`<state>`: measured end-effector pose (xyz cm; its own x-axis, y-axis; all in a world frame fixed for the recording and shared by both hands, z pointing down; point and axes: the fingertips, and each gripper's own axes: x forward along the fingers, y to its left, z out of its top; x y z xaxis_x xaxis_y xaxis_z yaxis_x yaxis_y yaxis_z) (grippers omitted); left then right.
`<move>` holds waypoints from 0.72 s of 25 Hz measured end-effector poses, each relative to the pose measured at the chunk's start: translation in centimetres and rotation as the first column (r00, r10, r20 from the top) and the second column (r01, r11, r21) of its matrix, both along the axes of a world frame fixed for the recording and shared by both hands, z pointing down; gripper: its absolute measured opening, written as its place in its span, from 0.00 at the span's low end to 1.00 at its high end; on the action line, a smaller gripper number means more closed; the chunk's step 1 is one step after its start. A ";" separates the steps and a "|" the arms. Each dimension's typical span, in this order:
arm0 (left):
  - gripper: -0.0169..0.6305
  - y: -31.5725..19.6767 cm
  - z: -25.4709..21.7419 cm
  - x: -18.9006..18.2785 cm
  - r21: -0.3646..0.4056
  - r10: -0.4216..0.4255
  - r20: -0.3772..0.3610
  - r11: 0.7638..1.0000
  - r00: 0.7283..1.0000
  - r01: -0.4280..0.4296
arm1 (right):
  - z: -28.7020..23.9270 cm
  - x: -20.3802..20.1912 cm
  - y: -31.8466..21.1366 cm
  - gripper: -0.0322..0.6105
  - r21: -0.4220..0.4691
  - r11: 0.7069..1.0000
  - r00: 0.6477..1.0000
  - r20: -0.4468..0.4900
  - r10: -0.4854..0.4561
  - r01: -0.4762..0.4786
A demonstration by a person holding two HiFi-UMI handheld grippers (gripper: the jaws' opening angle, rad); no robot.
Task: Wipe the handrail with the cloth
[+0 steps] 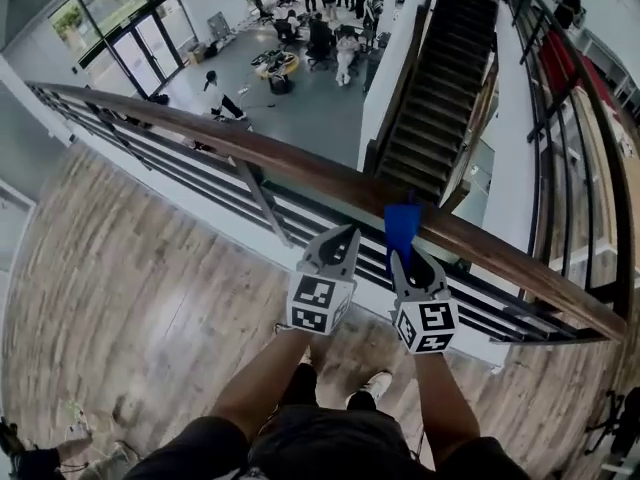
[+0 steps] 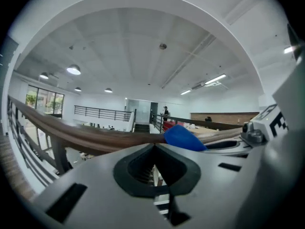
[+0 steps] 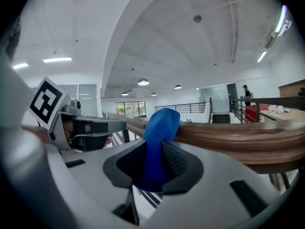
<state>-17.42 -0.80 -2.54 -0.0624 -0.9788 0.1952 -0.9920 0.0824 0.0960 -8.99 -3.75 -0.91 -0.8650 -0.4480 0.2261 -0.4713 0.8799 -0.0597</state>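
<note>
Right gripper (image 1: pixel 406 260) pinching soft blue cloth (image 1: pixel 401 224) folded over smooth rounded wooden handrail (image 1: pixel 270 155), left gripper (image 1: pixel 344 236) closed, empty

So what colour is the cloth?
The cloth is blue, clearest in the right gripper view.

No legible text, number, brand name or label appears in any view. The only sign-like markings are black-and-white square code patterns. They stand on the faces of the left white marker cube (image 1: pixel 318 304) and the right white marker cube (image 1: pixel 428 326). Both cubes are on the person's side of the brown wooden handrail (image 1: pixel 300 163). The patterns contain no letters or digits.
</note>
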 end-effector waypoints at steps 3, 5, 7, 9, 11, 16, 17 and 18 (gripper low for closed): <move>0.03 4.3 2.3 -7.4 -0.043 -0.095 -0.021 0.995 0.995 0.094 | 1.9 -7.5 3.6 0.21 -0.003 0.996 0.996 -0.036 -0.085 0.085; 0.03 6.3 3.8 -10.8 -0.056 -0.154 -0.036 0.987 0.987 0.152 | 3.4 -10.8 4.6 0.21 0.009 0.994 0.993 -0.057 -0.106 0.106; 0.03 7.8 4.9 -13.6 -0.051 -0.203 -0.049 0.978 0.978 0.200 | 4.8 -13.6 5.0 0.21 0.023 0.994 0.992 -0.073 -0.104 0.106; 0.03 9.1 6.0 -16.4 -0.049 -0.234 -0.062 0.972 0.970 0.231 | 6.3 -16.7 5.4 0.21 0.020 0.995 0.992 -0.082 -0.098 0.100; 0.03 10.2 7.0 -19.4 -0.057 -0.255 -0.081 0.966 0.963 0.251 | 7.7 -20.2 5.7 0.21 0.009 0.996 0.992 -0.089 -0.092 0.093; 0.03 12.1 9.1 -25.4 -0.074 -0.289 -0.104 0.956 0.952 0.282 | 11.6 -28.3 5.9 0.21 -0.044 0.996 0.987 -0.137 -0.083 0.078; 0.03 12.2 9.4 -26.4 -0.080 -0.295 -0.097 0.954 0.951 0.288 | 12.1 -29.5 5.7 0.21 -0.056 0.996 0.987 -0.144 -0.073 0.066; 0.03 12.4 9.7 -27.3 -0.089 -0.301 -0.093 0.952 0.949 0.293 | 12.5 -30.6 5.4 0.21 -0.067 0.996 0.987 -0.150 -0.062 0.052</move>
